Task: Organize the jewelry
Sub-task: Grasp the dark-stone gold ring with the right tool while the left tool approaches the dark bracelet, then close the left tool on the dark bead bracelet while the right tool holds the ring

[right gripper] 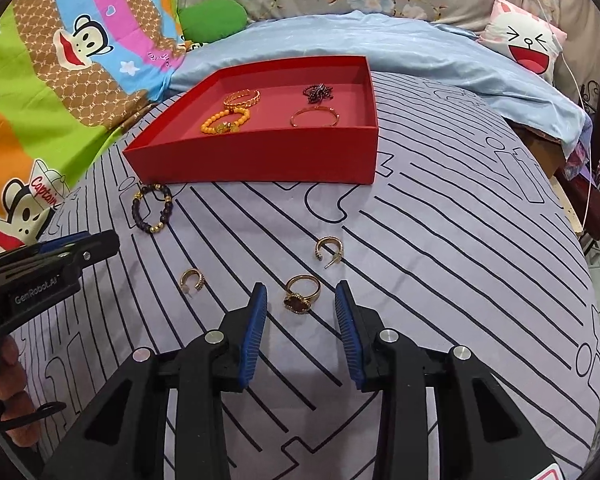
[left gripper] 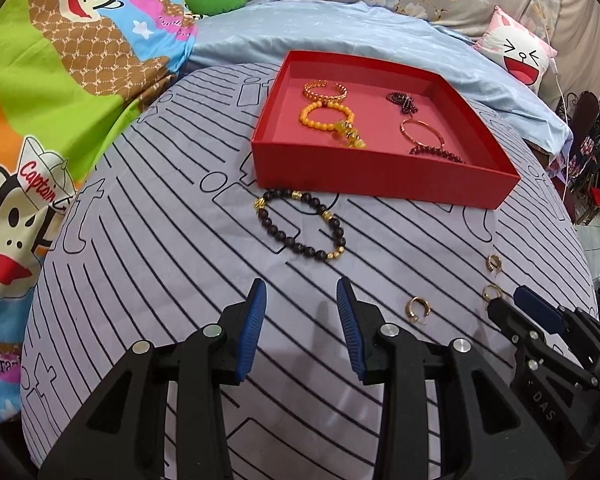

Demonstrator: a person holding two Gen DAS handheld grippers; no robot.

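Our right tongs gape wide, empty, around a gold ring on the striped sheet. Our left tongs gape too, just short of the dark bracelet, beside the red box.

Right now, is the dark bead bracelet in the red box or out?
Out. The dark bead bracelet lies on the striped cloth, just before the red box.

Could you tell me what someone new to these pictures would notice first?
Probably the red box on the striped sheet, with bracelets lying inside. Next, the dark beaded bracelet just outside its near wall. The gold ring lies between the open right gripper fingers.
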